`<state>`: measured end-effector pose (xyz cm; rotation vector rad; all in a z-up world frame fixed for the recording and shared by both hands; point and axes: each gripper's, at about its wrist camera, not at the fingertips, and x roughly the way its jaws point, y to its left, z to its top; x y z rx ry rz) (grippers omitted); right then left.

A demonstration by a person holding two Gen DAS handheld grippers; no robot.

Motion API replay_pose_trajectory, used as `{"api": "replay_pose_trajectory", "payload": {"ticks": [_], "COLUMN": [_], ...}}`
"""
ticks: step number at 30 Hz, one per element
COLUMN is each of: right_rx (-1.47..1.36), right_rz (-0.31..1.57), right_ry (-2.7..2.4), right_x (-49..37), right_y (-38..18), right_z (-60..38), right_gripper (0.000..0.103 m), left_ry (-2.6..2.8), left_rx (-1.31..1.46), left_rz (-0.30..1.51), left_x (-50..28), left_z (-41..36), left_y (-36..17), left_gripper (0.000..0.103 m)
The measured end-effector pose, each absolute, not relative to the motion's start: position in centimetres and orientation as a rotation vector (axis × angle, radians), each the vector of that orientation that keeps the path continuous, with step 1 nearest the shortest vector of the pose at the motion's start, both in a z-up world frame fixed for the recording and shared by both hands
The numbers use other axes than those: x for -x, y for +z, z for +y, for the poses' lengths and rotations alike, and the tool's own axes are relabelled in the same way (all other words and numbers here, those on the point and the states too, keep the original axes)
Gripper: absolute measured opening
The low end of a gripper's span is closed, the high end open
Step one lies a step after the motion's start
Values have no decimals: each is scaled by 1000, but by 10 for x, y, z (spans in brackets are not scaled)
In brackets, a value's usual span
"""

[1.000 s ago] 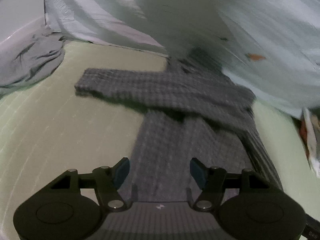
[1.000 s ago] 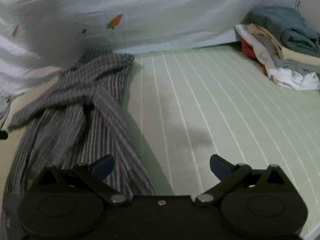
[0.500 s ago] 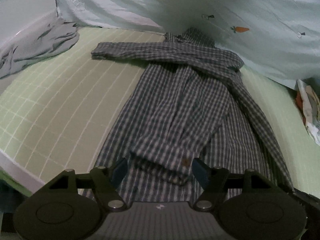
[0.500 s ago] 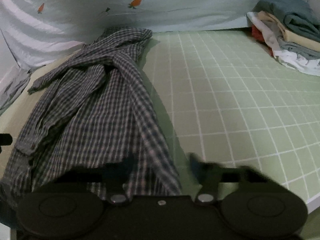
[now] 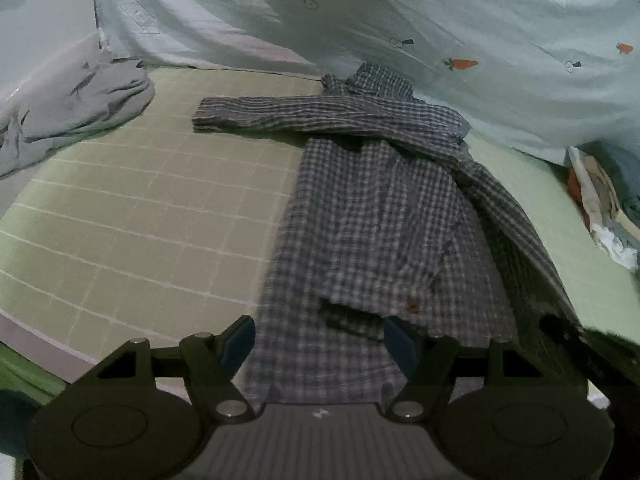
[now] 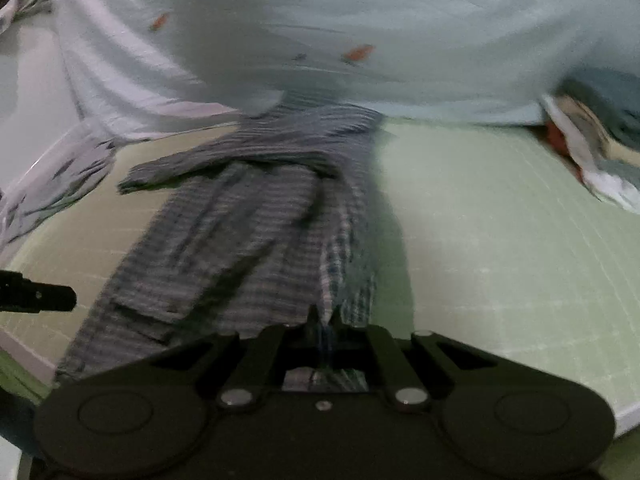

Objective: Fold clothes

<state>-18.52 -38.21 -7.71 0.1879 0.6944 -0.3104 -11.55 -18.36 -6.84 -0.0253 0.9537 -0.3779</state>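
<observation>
We see right gripper (image 6: 324, 320) pinched on the checked shirt (image 5: 372, 216) hem; left gripper (image 5: 320, 340) wide, hovering over hem. Shirt spread on green grid mat (image 5: 140, 208), folded pile (image 6: 592, 148) far right.

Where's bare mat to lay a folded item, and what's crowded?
Two free patches of green grid mat: one between the crumpled grey garment and the checked grey shirt, one between the shirt and the stacked folded clothes. The far edge is crowded by the pale carrot-print sheet. The right gripper pinches the shirt hem.
</observation>
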Motion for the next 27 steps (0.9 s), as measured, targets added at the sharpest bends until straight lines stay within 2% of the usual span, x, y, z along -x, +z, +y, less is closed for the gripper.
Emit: {"api": "replay_pose_trajectory", "payload": {"ticks": [10, 15, 17, 23, 27], "right_rx": [-312, -390, -421, -456, -423], "right_rz": [795, 764, 747, 736, 768], "right_ry": [-290, -321, -335, -401, -468], "right_x": [136, 142, 145, 153, 154], "right_y": [-116, -107, -102, -95, -100], "right_z": [-321, -325, -328, -336, -340], "right_gripper": [6, 20, 35, 61, 62], "left_ry": [-361, -369, -384, -435, -446], "left_rx": [18, 33, 33, 3, -3], "left_rz": [971, 992, 994, 999, 1014], "left_x": [105, 97, 96, 98, 100], "left_z": [-118, -107, -106, -112, -113], "left_y": [-76, -80, -80, -83, -89], "left_gripper": [72, 72, 72, 73, 73]}}
